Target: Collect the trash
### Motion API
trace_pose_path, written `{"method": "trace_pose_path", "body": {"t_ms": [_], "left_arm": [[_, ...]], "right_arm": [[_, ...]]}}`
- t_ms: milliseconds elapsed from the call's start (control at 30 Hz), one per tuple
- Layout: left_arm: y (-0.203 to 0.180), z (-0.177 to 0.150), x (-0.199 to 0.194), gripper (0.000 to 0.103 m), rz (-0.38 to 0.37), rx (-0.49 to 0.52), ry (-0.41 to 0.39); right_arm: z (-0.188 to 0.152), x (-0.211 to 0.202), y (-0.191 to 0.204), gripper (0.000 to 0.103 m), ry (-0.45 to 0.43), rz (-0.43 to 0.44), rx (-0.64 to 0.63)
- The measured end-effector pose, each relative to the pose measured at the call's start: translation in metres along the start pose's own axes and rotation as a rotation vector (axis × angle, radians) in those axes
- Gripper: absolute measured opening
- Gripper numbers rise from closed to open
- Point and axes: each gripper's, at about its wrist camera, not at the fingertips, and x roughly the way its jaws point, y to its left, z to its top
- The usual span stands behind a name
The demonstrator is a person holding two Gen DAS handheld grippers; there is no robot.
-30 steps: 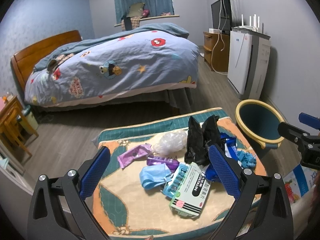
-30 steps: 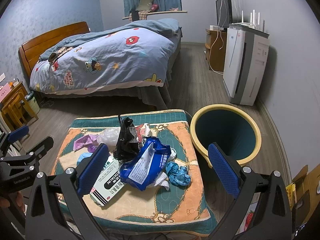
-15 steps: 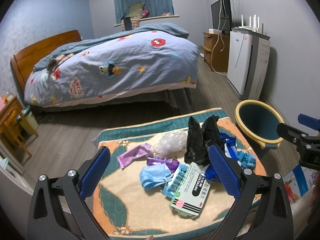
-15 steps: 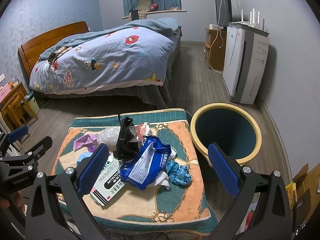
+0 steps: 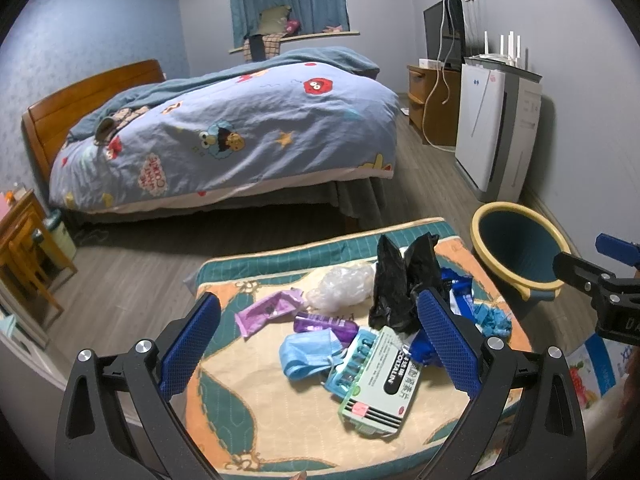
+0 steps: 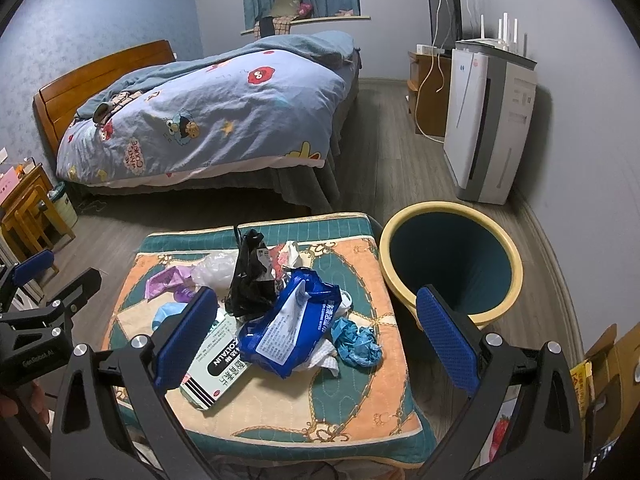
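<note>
Litter is heaped on the quilted worktop (image 6: 360,272): medicine box (image 5: 380,380), blue wipes packet (image 6: 288,324), black bag (image 6: 250,280). Both left tongs (image 5: 318,344) and right tongs (image 6: 318,340) are held spread wide, grasping nothing, beside the bin (image 6: 450,264).

A low table with a green and orange cover (image 6: 360,396) holds the trash: a black bag (image 6: 250,284), a blue wrapper (image 6: 288,324), a white box (image 5: 380,384), a blue mask (image 5: 306,350), purple wrappers (image 5: 268,310), clear plastic (image 5: 340,286) and crumpled blue paper (image 6: 356,342).
</note>
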Motion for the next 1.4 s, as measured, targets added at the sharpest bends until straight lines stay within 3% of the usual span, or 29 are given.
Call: {"method": "trace_pose_path", "body": {"t_ms": [133,333,433,733,867,1067,1167,1267,1333,1400], "left_arm": [[0.004,0.005,0.001,0.098,0.004,-0.001,-0.026],[0.023,0.026,0.027,0.098,-0.063,-0.063,-0.005],[0.030,0.040,0.043,0.098,-0.042,-0.072,-0.001],[0.049,0.054,0.092,0.098,0.030,-0.065,0.089],[0.060,0.051,0.107,0.098,-0.020,-0.090,0.108],[0.067,0.047,0.119,0.098,0.018,-0.096,0.132],[0.069,0.046,0.122,0.098,0.018,-0.097,0.142],[0.066,0.047,0.123,0.098,0.014,-0.091,0.140],[0.062,0.049,0.122,0.098,0.007,-0.082,0.132],[0.058,0.050,0.120,0.098,0.002,-0.076,0.123]], "right_arm": [[0.005,0.006,-0.006,0.098,0.023,0.023,0.022],[0.025,0.032,-0.024,0.098,0.076,0.052,0.076],[0.031,0.054,-0.028,0.098,0.142,0.085,0.103],[0.032,0.109,0.010,0.097,0.227,0.172,-0.018],[0.035,0.132,0.023,0.097,0.261,0.190,-0.013],[0.033,0.165,0.046,0.097,0.308,0.217,-0.041],[0.031,0.177,0.053,0.083,0.339,0.235,-0.045],[0.026,0.185,0.054,0.050,0.386,0.273,-0.020],[0.024,0.187,0.051,0.023,0.403,0.300,0.006],[0.027,0.182,0.046,0.012,0.394,0.308,0.041]]}}
